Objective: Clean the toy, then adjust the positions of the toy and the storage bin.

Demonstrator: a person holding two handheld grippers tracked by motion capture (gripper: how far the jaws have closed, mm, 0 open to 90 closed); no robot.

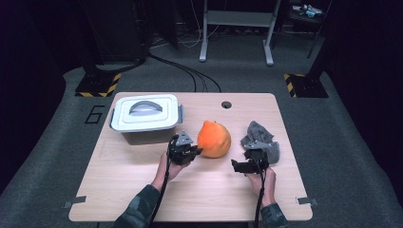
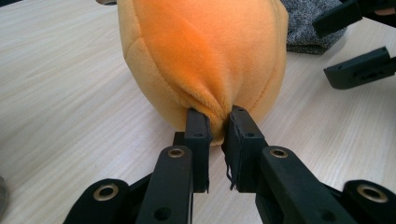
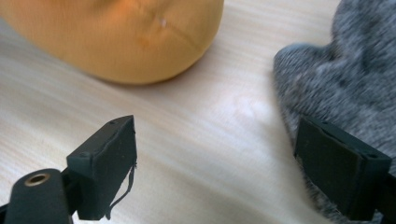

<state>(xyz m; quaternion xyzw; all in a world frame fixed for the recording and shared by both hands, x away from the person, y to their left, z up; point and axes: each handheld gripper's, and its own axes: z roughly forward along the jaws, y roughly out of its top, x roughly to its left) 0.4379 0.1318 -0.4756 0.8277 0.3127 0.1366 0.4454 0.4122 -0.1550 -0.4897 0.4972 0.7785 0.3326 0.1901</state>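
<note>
Where the wooden table (image 1: 142,190) has its middle, an orange plush toy (image 1: 214,139) sits, rounded and soft, with a seam running down its side. The left gripper (image 1: 196,151) has it by a pinch of fabric low on its near side: in the left gripper view the two black jaws are drawn close together, a fold of orange plush (image 2: 205,51) squeezed between their pads. The person's left hand (image 1: 167,167) holds that gripper just left of the toy.

Just to the right of the toy lies a grey fuzzy cloth (image 1: 260,139), crumpled in a heap and not touching it. The right gripper (image 1: 240,166) rests in front of that cloth, its jaws spread wide with nothing between them but bare tabletop; in the right gripper view one jaw stands against the edge of the grey cloth (image 3: 345,79), though I cannot tell whether it touches.

Behind and to the left of the toy stands a grey lidded box (image 1: 146,115), its lid on, near the table's far left corner.
</note>
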